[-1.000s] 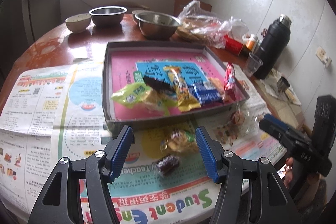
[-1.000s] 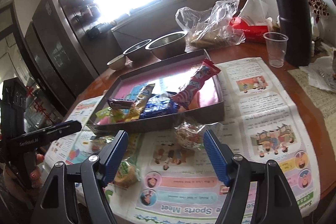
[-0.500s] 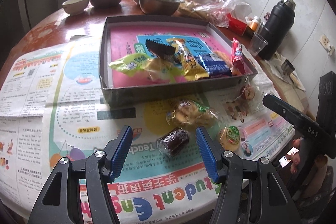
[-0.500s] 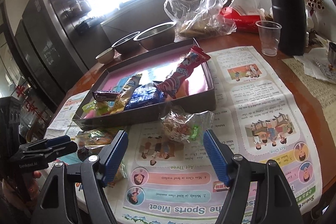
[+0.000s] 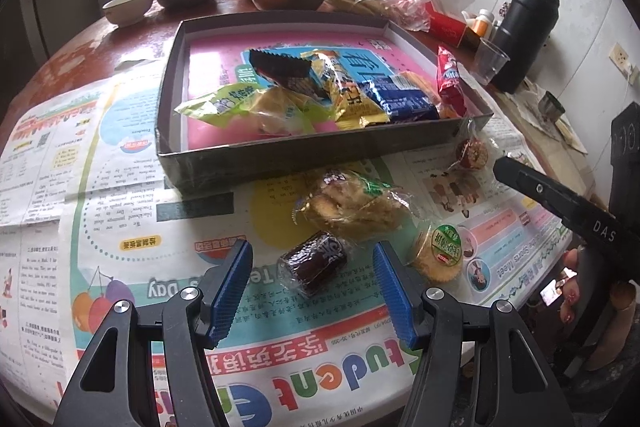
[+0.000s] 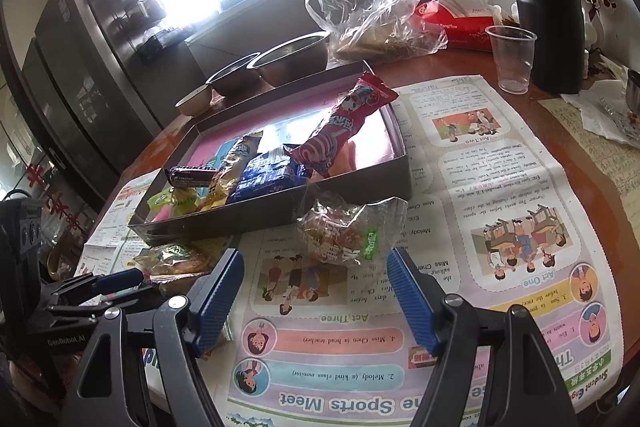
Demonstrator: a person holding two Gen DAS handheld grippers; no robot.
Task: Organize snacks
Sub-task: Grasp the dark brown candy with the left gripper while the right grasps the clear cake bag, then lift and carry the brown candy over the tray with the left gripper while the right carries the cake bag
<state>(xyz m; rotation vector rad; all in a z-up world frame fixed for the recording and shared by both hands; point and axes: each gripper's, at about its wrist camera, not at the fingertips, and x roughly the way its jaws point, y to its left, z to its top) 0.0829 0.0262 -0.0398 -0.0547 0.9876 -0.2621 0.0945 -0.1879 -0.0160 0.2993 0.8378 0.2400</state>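
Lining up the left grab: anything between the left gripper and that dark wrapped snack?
Nothing. In the left wrist view, only bare newspaper lies between the open left gripper and the dark wrapped snack, which sits just ahead between its fingertips.

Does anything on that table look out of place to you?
Yes: four wrapped snacks lie loose on the newspaper outside the tray, including a dark roll and a round biscuit. Inside, the rest sit heaped, unsorted.

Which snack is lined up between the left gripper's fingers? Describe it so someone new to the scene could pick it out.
Start at the shallow grey cardboard tray of snacks on the newspaper-covered table. On the newspaper in front of it lie loose snacks; the nearest is a small dark-brown cylindrical sweet in clear wrap, between the left gripper fingers. Its neighbours are golden or cream cakes with green labels; it alone is dark and log-shaped.
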